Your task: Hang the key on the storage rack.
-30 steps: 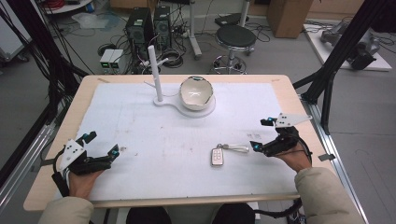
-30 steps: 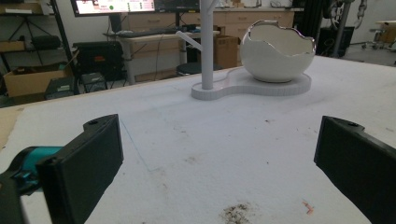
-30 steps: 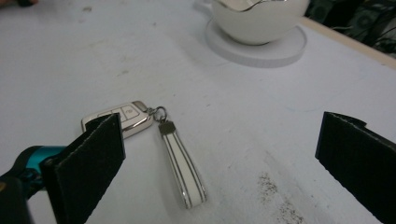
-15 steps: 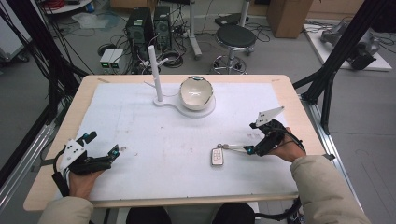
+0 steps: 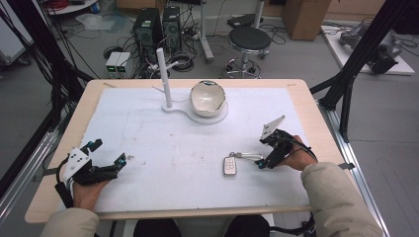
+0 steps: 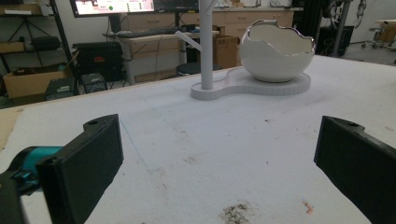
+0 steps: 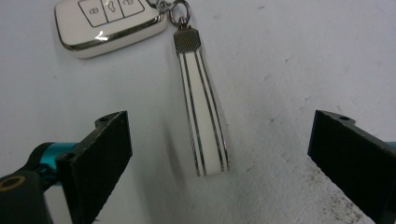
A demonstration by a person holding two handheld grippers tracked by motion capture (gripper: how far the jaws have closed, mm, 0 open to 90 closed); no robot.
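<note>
Hovering over the key fob strap [image 7: 201,105], right gripper [image 7: 219,140] fingers apart.

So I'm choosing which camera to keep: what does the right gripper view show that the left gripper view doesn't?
Right gripper view: a white car key fob with its striped white strap, lying between open jaws. Left gripper view: a white eggshell-shaped bowl on a white stand with an upright post, beyond open jaws. Both: the white table mat.
</note>
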